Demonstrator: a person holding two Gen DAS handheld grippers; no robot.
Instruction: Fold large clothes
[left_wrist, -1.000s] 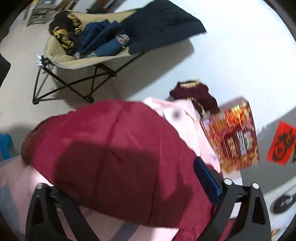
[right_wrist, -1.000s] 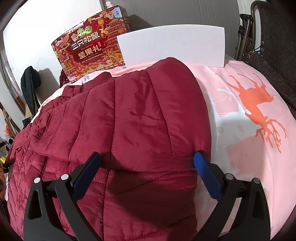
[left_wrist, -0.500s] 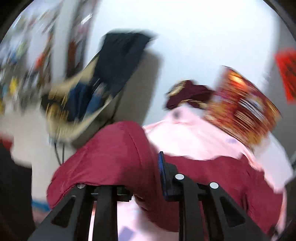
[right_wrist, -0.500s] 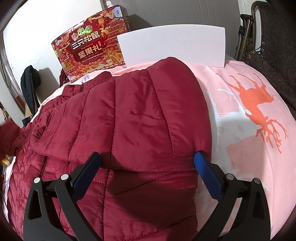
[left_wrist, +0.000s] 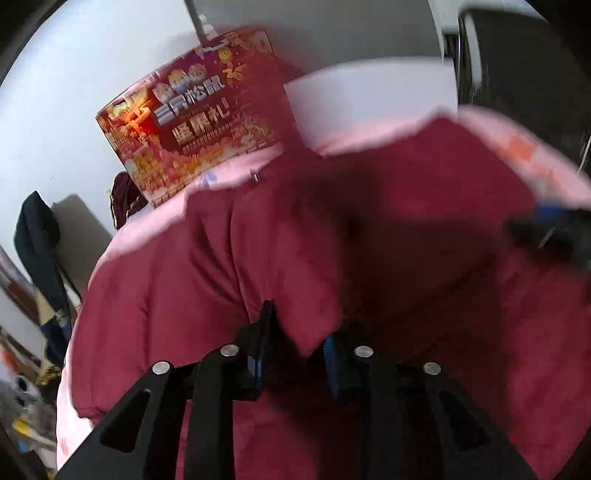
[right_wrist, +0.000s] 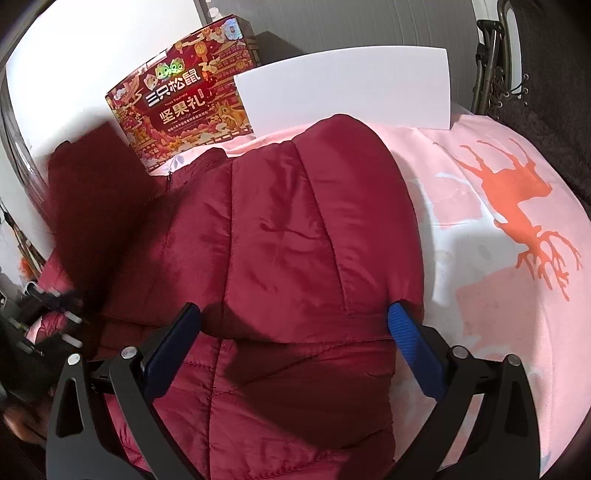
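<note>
Home bedroom, pink deer-print bedsheet (right_wrist: 517, 258), gift box (right_wrist: 184, 99)

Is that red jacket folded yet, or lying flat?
Partly folded. One sleeve lies doubled over the jacket body, and the left hand-held gripper pinches another red fold. The right hand-held gripper is open.

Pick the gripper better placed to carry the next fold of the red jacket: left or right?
Left. The left gripper is already shut on the red jacket; the right gripper hangs open over it, gripping nothing.
</note>
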